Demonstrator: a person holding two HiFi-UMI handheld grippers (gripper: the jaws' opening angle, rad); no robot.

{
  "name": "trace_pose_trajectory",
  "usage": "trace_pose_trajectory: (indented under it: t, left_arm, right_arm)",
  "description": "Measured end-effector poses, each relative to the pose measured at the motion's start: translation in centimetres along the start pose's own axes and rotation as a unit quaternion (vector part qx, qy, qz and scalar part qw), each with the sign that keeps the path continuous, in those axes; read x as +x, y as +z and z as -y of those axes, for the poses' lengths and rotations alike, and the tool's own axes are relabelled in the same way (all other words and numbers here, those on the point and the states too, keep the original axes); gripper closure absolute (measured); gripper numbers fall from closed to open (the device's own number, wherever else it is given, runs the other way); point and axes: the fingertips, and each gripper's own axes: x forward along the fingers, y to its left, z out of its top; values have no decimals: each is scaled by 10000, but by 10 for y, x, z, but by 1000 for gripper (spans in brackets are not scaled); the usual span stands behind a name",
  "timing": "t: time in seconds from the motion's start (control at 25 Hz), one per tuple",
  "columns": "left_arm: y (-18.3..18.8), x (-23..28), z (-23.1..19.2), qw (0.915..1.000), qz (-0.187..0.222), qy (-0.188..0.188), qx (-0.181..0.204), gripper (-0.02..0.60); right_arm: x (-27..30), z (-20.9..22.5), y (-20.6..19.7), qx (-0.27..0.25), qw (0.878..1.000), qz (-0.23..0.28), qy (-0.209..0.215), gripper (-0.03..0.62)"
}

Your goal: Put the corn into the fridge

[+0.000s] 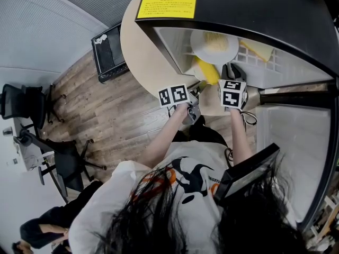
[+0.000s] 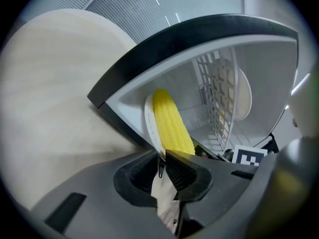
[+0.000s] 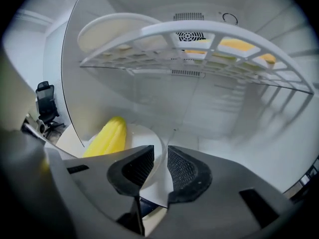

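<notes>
The fridge stands open, its white inside bare below the wire shelf, with the round bench just beside it on the left. An upper plate with pale food already sits on that shelf. Under it, at the mouth of the lower space, a white plate carries the corn, which lies lengthwise and points inward. The 2 tongs share the load: the left tongs are closed tight on the plate's near rim, and the right tongs are drawn nearly together with the rim pinched between them. The corn looks to be just crossing the threshold. What seems left is to push it deeper, set the plate down, let go and withdraw; whether the plate already rests on the fridge floor cannot be told.
</notes>
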Motion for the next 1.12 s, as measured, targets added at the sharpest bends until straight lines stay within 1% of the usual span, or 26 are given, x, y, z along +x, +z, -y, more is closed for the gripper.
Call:
trace_pose_trajectory:
  t: [0.12,0.2,0.32,0.56,0.64,0.76,0.84,0.96,1.12]
  left_arm:
    - [2,4,1,9999,95,-17,-128,528]
    - [4,9,3,9999,119,-4,-113,528]
    - [11,16,5,9998,161,26,-83,528]
    - [22,28,8,9996,248,97,-82,528]
    - [22,30,9,9996,257,100,3,528]
    - [20,30,9,9992,246,174,273,525]
    - [20,29,11,9986,230,217,425,506]
    - [14,23,14,9985,177,192,472,480]
    - [4,7,17,9981,30,107,612,479]
  right_arm:
    - [-12,8,-2,199,9997,131,-80,505]
    - [-21,15,-5,509,9984,198,-127,505]
    - [-28,21,-12,938,9954,196,-81,505]
    - [-37,26,-28,1190,9928,70,-79,505]
    - [-38,26,-32,1290,9916,55,-52,505]
    - [-39,24,-35,1480,9890,56,30,505]
    - [-39,21,-35,1642,9863,80,99,505]
    - [-41,17,-32,1832,9828,123,192,505]
    - [-47,4,-29,1966,9800,116,299,505]
